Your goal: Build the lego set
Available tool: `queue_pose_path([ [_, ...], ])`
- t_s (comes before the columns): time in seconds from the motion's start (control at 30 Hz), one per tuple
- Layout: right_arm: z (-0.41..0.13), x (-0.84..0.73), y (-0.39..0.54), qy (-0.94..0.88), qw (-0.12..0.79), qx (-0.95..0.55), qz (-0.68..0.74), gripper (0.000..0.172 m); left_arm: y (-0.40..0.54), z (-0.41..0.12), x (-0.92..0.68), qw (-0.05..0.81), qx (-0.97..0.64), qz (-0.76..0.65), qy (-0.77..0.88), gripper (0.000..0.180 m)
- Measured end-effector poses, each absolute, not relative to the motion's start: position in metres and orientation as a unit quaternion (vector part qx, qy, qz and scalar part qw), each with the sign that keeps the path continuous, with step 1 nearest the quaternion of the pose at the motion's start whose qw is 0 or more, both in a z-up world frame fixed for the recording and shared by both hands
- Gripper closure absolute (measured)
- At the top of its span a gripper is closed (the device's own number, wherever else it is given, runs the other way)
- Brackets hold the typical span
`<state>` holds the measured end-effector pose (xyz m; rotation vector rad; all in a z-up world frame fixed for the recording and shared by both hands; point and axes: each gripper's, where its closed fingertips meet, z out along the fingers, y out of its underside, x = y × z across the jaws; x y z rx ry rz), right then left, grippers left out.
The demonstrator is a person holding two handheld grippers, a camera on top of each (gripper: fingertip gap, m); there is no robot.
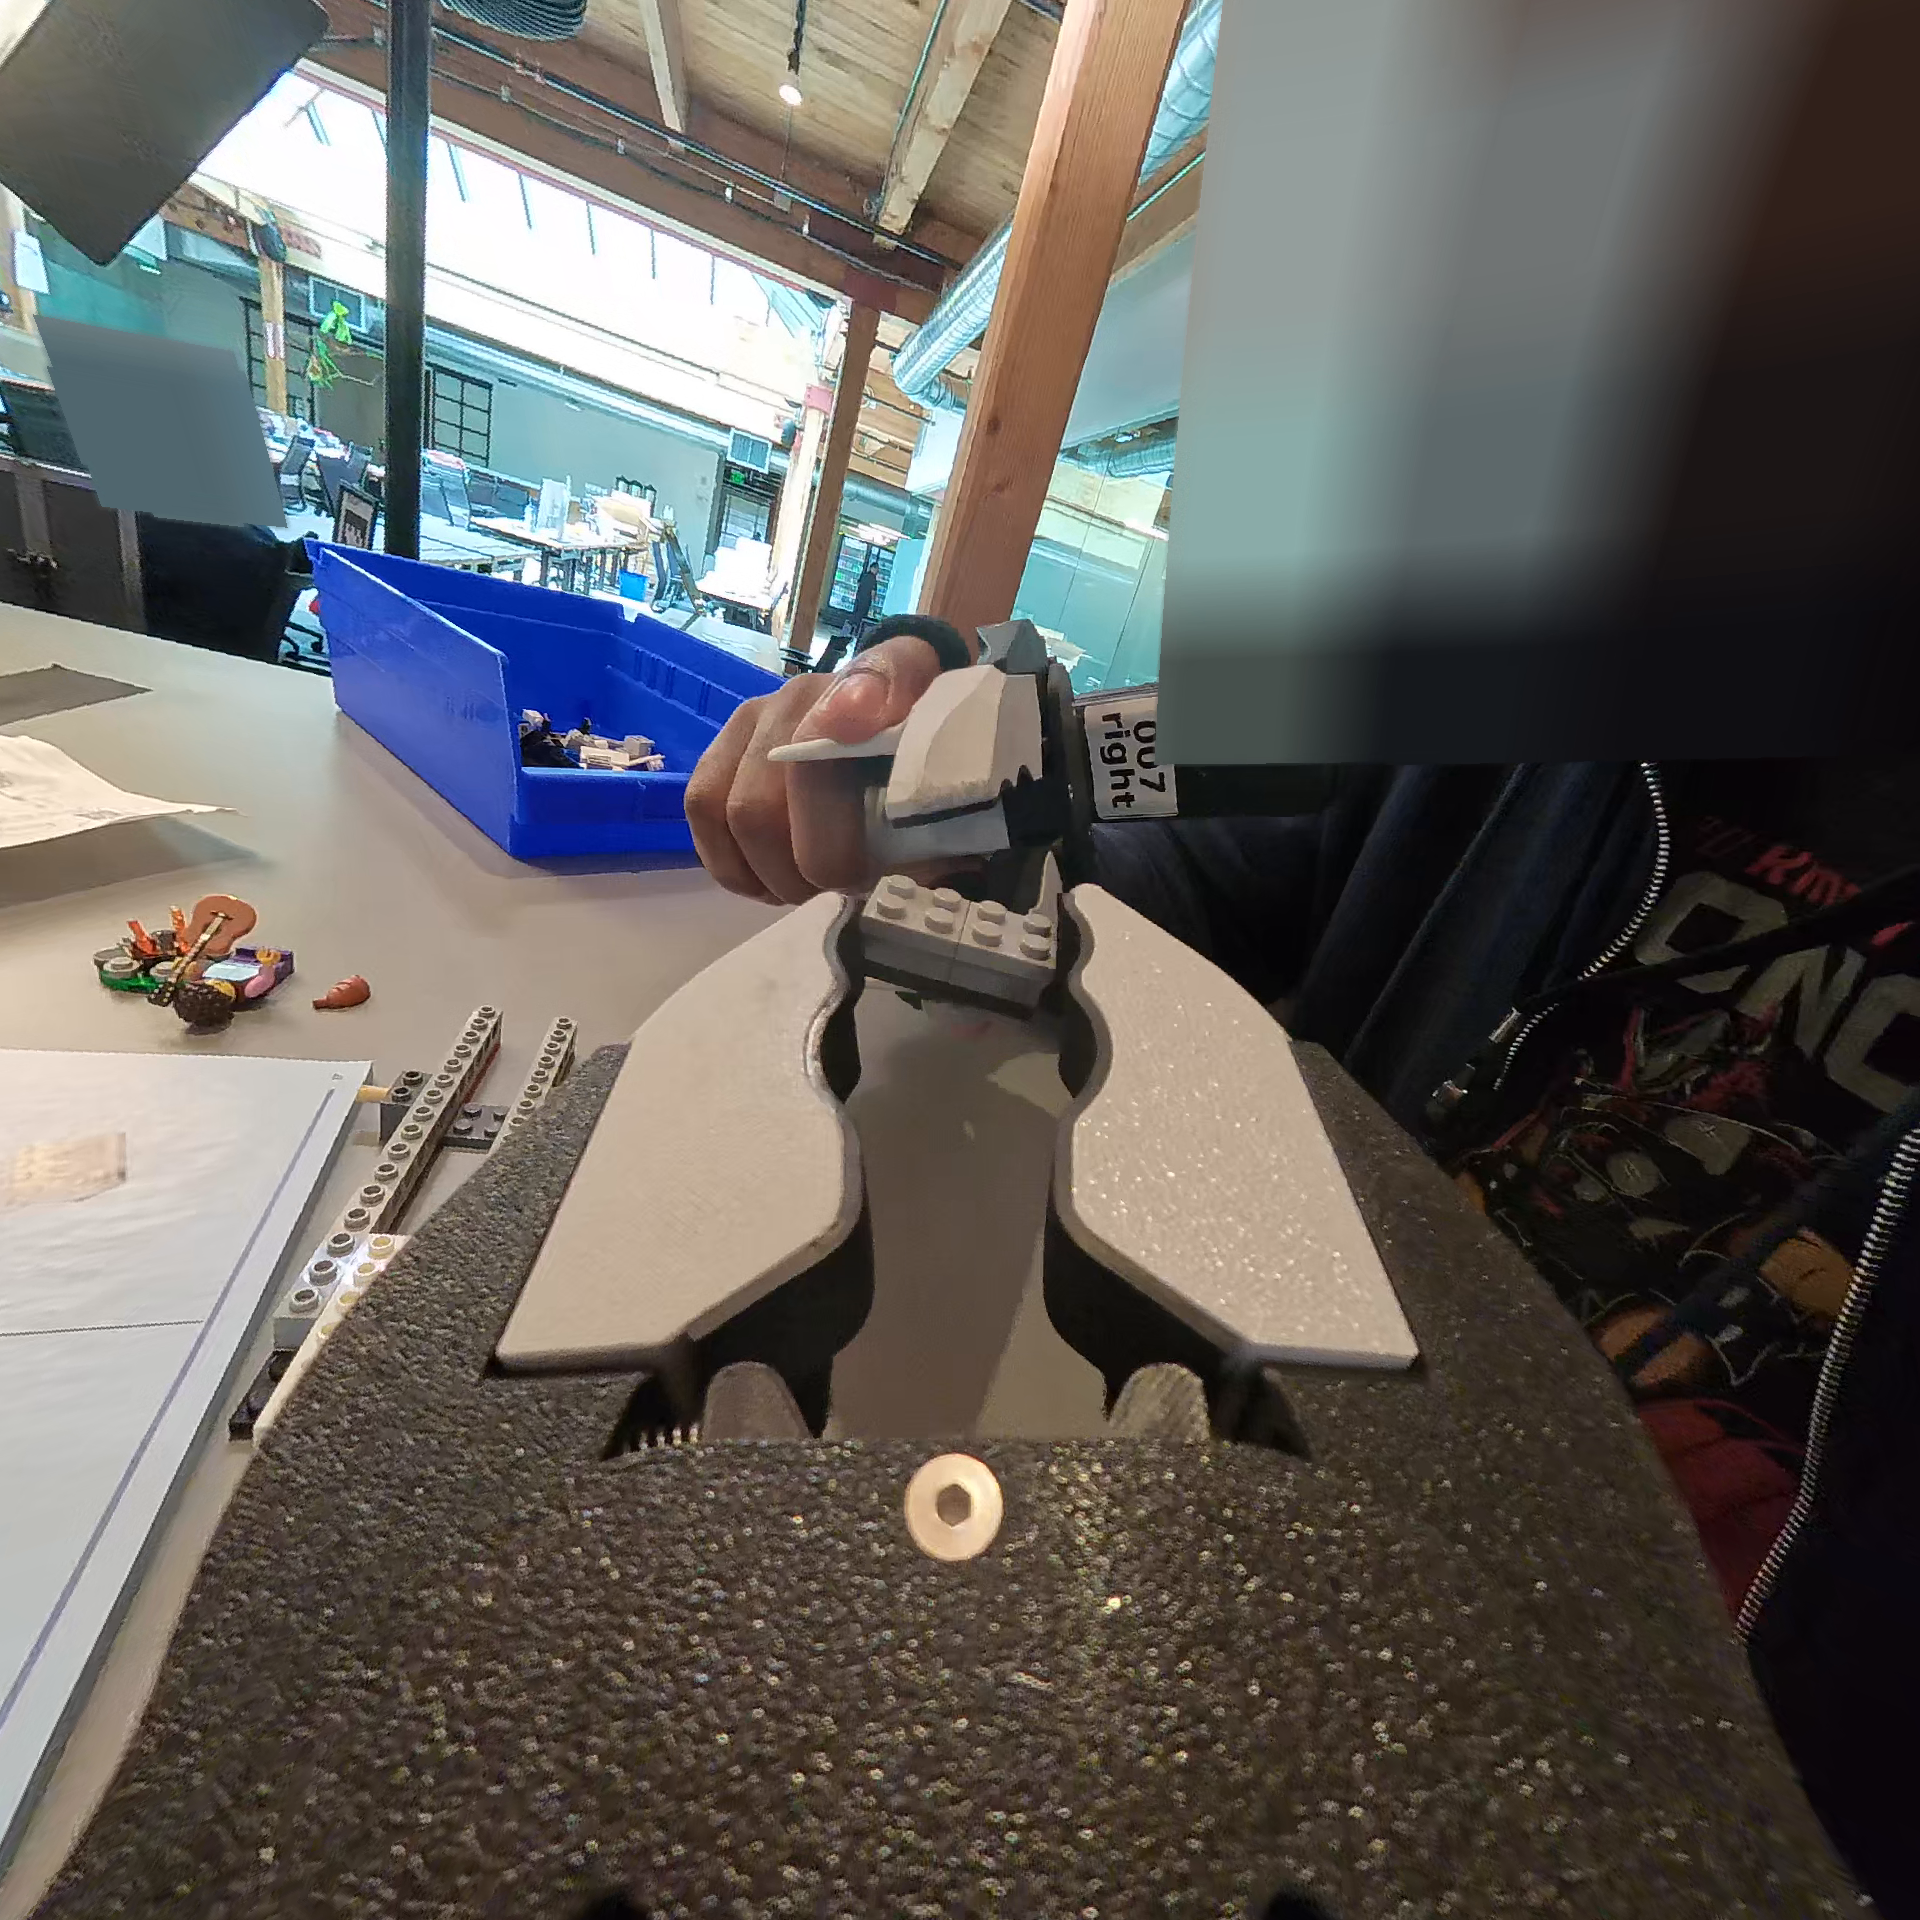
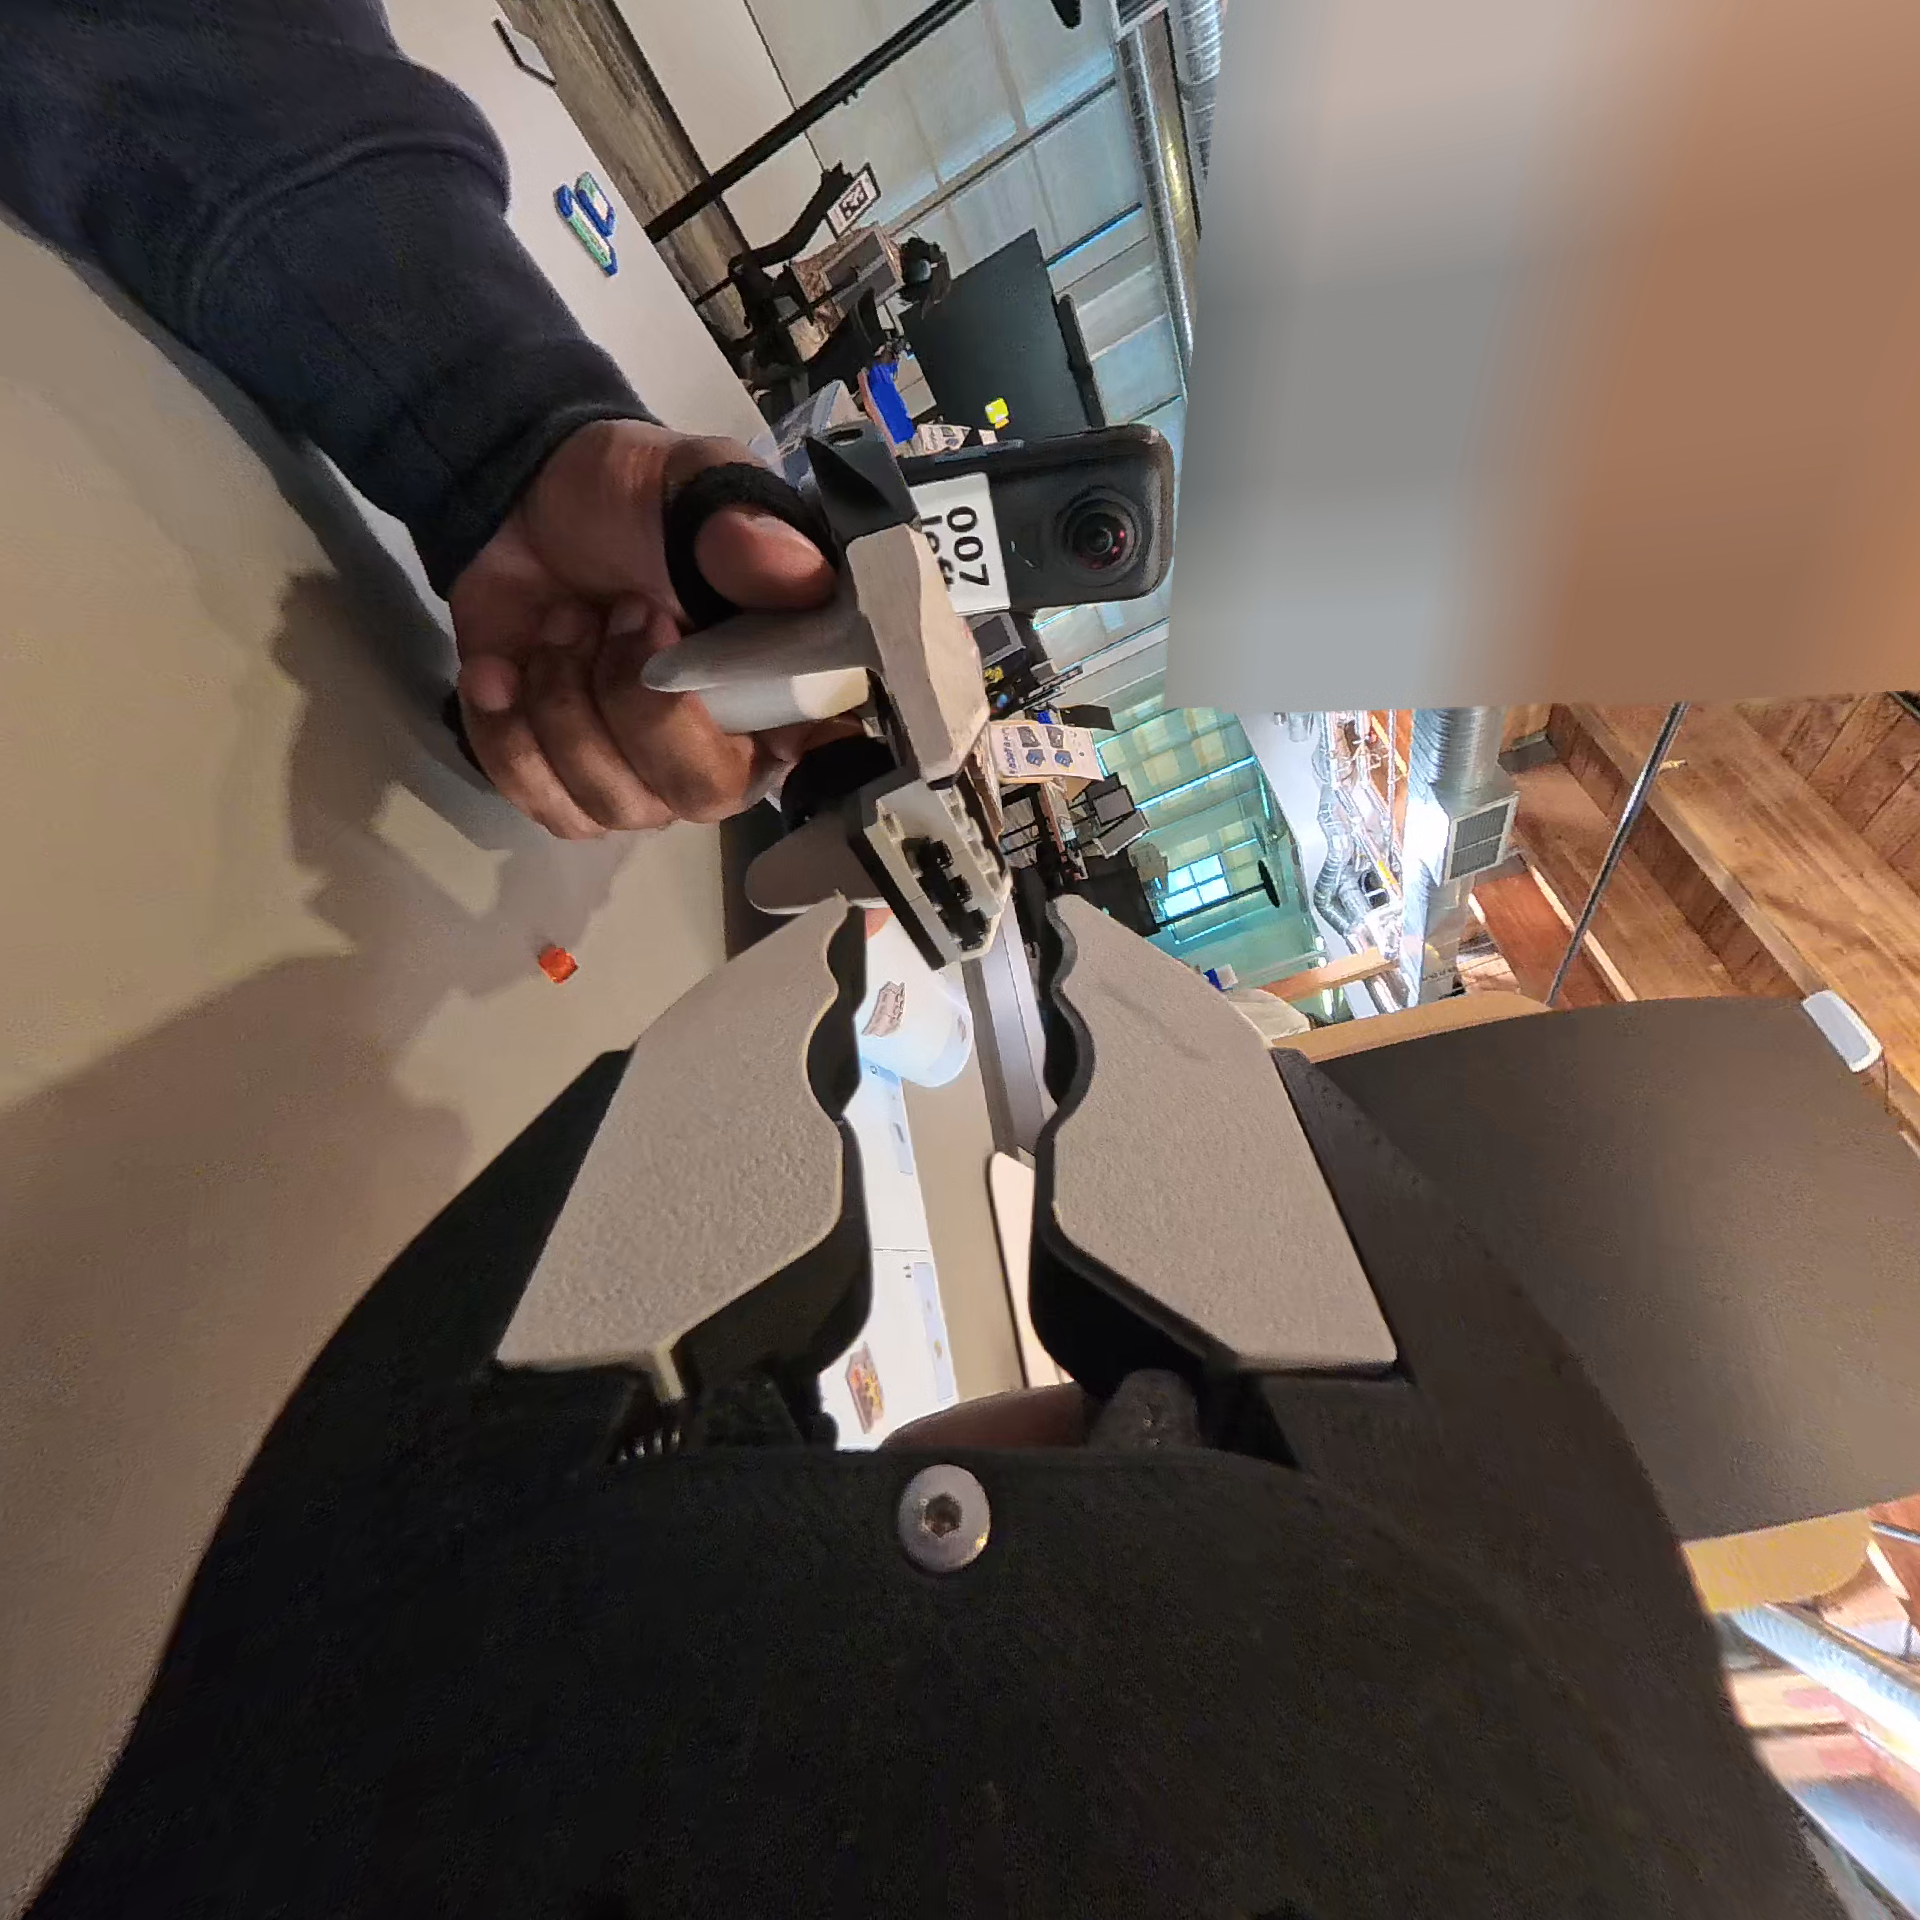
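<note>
On the far left of the left wrist view lie white paper sheets on the pale grey table, then a small heap of coloured toy pieces and long grey studded beams. Behind them stands a blue plastic bin with a few small pieces inside. None of these appear in the right wrist view, which shows only a small orange piece on the table.

In the middle, the left gripper is clamped on a light grey studded brick assembly, held above the table; both fingertips press its ends. The right wrist view shows its underside, with dark parts. The right gripper has its fingers apart, with the assembly just before the tips and not pressed. To the right, a person's dark jacket fills the view.
</note>
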<state>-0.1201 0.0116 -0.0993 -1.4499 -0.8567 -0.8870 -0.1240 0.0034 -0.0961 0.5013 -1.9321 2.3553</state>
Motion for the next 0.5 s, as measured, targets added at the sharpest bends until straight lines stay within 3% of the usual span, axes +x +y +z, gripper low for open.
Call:
queue_pose_path([
  [0.5, -0.1035, -0.1246, 0.0172, -0.385, 0.563, -0.609, -0.405, 0.157, 0.0035, -0.096, -0.1228, 0.054, 0.178, 0.767, -0.614, 0.145],
])
